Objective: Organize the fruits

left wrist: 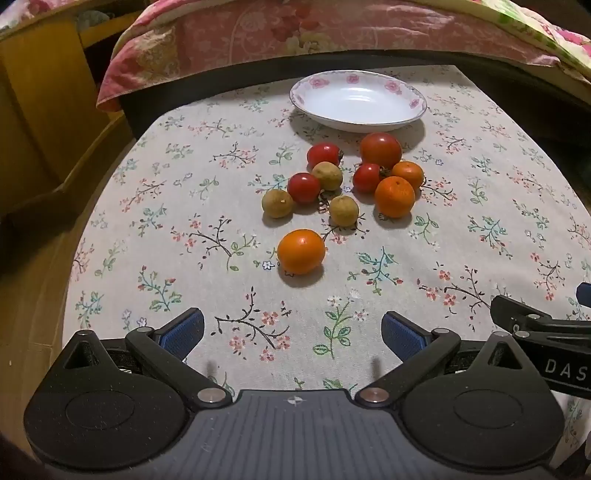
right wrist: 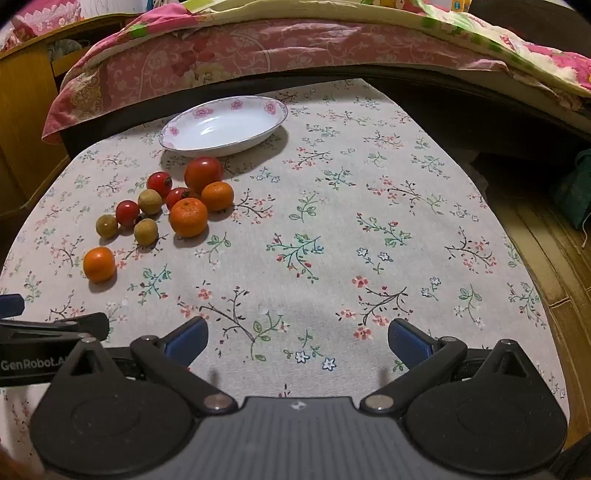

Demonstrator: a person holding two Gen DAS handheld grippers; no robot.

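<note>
A white plate (left wrist: pixel 406 112) with a pink flower rim stands at the far side of the table; it also shows in the right wrist view (right wrist: pixel 273 110). In front of it lies a cluster of fruit: red tomatoes (left wrist: pixel 380 149), orange mandarins (left wrist: pixel 394 195) and brown longans (left wrist: pixel 343 209). One mandarin (left wrist: pixel 301 251) lies apart, nearest my left gripper (left wrist: pixel 293 330), which is open and empty. My right gripper (right wrist: pixel 298 338) is open and empty, to the right of the fruit (right wrist: pixel 188 216).
A floral cloth (right wrist: pixel 332 240) covers the table. A bed with a pink quilt (left wrist: pixel 295 33) runs along the far edge. A wooden cabinet (left wrist: pixel 37 110) stands at the left. A green bag (right wrist: pixel 576 192) lies on the floor at the right.
</note>
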